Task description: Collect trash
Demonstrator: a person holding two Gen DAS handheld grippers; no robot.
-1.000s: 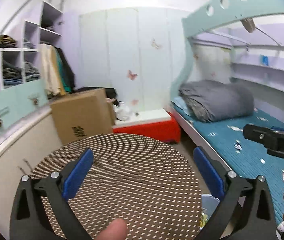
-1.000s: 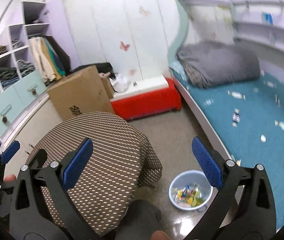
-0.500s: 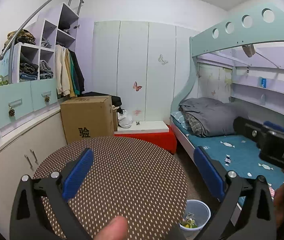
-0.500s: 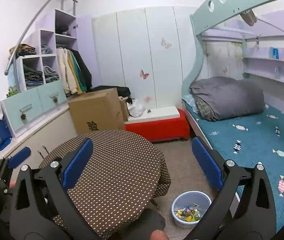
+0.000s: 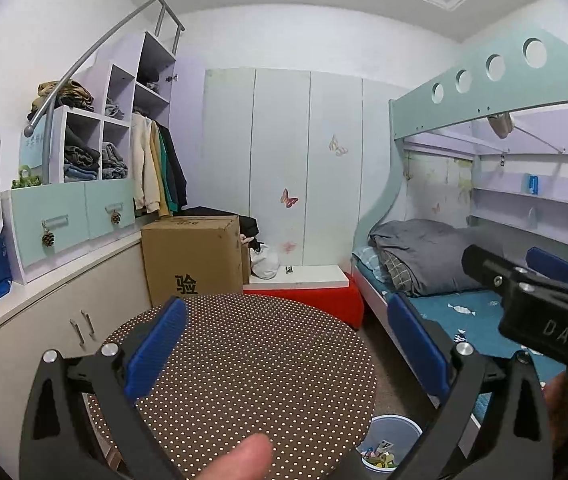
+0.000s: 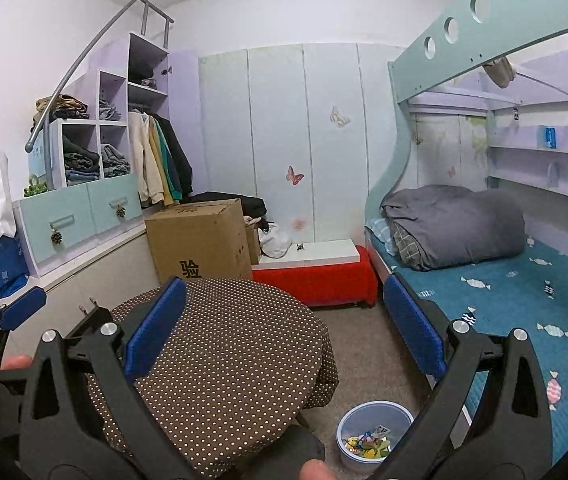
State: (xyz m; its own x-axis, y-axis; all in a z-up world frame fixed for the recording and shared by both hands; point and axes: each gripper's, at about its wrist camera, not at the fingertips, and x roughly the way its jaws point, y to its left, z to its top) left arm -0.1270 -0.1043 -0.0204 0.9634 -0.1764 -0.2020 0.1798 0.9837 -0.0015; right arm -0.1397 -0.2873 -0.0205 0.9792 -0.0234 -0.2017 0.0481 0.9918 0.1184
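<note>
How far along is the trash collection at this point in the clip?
Looks near its end. Done: the blue bin on the floor beside the round table already holds colourful wrappers, and the dotted tabletop shows no litter. In hand: nothing; the left tool and right tool are both open and empty, raised over the table. Left: no loose trash is visible; floor under the table is hidden.

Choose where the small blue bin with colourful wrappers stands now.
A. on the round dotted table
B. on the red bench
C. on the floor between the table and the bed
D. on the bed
C: the bin sits on the floor, between the table and the bed.
</note>
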